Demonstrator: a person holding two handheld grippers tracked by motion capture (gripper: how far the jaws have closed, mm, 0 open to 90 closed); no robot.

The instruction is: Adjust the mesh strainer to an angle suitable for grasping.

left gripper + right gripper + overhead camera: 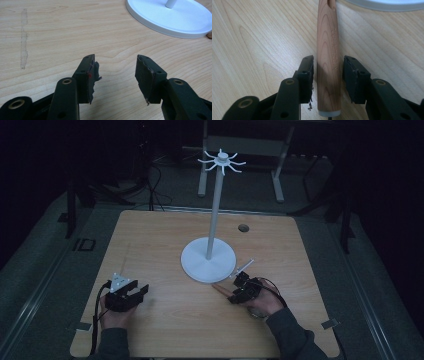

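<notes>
Near table's front edge, right: right gripper (328, 72), jaws either side of wooden handle (328, 55), not clenched.
Front left: left gripper (116, 75), released, empty.
Centre: white stand (209, 262).

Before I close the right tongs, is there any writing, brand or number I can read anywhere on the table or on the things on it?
Wooden handle between the right tongs: a line of letters pressed into the wood runs along it, too faint to read.
White stand base: no text.
Table: no text, just a pale scuff mark.
Left tongs: no text; one small red dot on a pad.
</notes>
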